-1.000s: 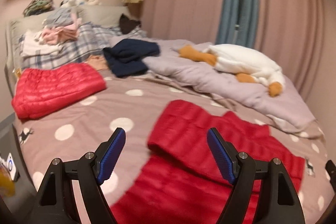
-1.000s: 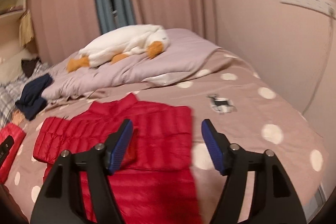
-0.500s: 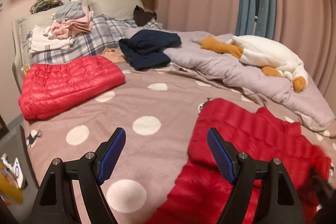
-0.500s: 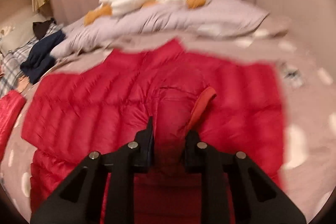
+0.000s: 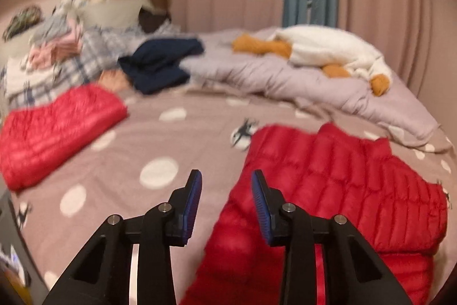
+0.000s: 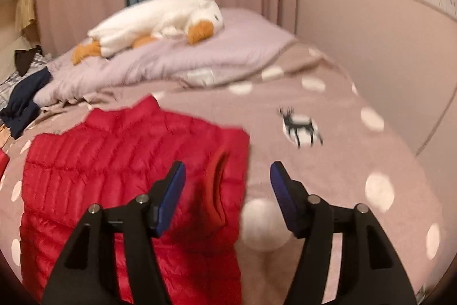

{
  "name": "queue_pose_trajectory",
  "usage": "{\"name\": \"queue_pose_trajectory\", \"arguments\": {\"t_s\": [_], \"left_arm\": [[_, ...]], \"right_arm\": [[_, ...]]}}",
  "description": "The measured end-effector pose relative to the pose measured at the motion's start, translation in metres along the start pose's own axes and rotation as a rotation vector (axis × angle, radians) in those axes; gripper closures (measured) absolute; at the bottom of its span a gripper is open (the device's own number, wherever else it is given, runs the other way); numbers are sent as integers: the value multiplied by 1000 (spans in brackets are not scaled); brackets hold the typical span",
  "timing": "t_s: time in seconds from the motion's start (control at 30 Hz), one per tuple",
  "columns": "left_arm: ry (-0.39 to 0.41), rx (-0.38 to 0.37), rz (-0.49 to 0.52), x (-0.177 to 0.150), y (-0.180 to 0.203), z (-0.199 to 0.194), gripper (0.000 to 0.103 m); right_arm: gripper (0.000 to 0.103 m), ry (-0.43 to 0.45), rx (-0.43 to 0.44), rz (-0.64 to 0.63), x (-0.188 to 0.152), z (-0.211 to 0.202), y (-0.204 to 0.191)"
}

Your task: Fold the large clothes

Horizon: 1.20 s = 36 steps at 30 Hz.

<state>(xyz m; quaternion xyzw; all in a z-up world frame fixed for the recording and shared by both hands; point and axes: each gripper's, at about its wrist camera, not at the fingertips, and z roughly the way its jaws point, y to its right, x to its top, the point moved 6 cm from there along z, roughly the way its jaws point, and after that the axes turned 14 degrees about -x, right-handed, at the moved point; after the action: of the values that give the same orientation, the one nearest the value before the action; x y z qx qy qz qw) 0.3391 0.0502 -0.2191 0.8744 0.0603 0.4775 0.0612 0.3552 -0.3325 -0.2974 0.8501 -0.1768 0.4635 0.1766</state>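
Note:
A red quilted down jacket point(image 5: 342, 185) lies spread on the polka-dot bedspread point(image 5: 171, 139). My left gripper point(image 5: 227, 190) hovers at the jacket's left edge. Its jaws are closing, with that edge showing between them but not pinched. In the right wrist view the jacket point(image 6: 114, 162) has a sleeve laid across it, its orange-lined cuff point(image 6: 217, 185) facing up. My right gripper point(image 6: 227, 179) is just above that cuff. Its jaws are opening and hold nothing.
A second red jacket point(image 5: 57, 127) lies folded at the left. Behind it are a navy garment point(image 5: 160, 65), a clothes pile on plaid pillows point(image 5: 54, 47), a lilac duvet point(image 5: 285, 82) and a white goose plush point(image 5: 328, 47). A wall point(image 6: 371, 47) borders the bed's right side.
The right gripper, shut on red fabric half a second ago, has opened and drawn back, leaving the sleeve on the jacket. The left gripper's jaws have narrowed beside the jacket's left edge.

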Motion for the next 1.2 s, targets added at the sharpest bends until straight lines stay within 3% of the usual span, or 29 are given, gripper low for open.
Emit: {"name": "queue_pose_trajectory", "arguments": {"t_s": [0.03, 0.07, 0.1, 0.13, 0.23, 0.33, 0.4, 0.57, 0.7, 1.0, 1.2], "left_arm": [[2, -28, 9, 2, 5, 4, 69], [-11, -60, 14, 3, 11, 10, 75], [-35, -91, 21, 3, 19, 22, 78], [-51, -109, 29, 2, 24, 32, 84], [-137, -133, 55, -18, 37, 72, 95], [-245, -123, 80, -62, 41, 120, 97], [-293, -134, 94, -78, 44, 138, 98], [-277, -40, 211, -81, 62, 135, 102], [-281, -42, 212, -82, 59, 135, 103], [-282, -107, 143, -74, 48, 138, 103], [-281, -123, 122, -72, 47, 139, 103]], "right_arm": [[46, 11, 12, -12, 2, -4, -4], [66, 15, 27, -23, 3, -5, -10], [92, 8, 54, -31, 2, 0, -16], [100, -6, 71, -33, -1, 1, -20], [97, -73, 117, -26, -17, 26, -35], [100, -124, 36, -92, -44, 63, -47], [101, -122, 45, -135, -65, 84, -56], [101, -135, 79, -95, -67, 89, -52], [101, -118, 34, -134, -68, 86, -57], [100, -64, -130, -291, -70, 81, -71], [97, 16, -337, -491, -76, 78, -91]]}}
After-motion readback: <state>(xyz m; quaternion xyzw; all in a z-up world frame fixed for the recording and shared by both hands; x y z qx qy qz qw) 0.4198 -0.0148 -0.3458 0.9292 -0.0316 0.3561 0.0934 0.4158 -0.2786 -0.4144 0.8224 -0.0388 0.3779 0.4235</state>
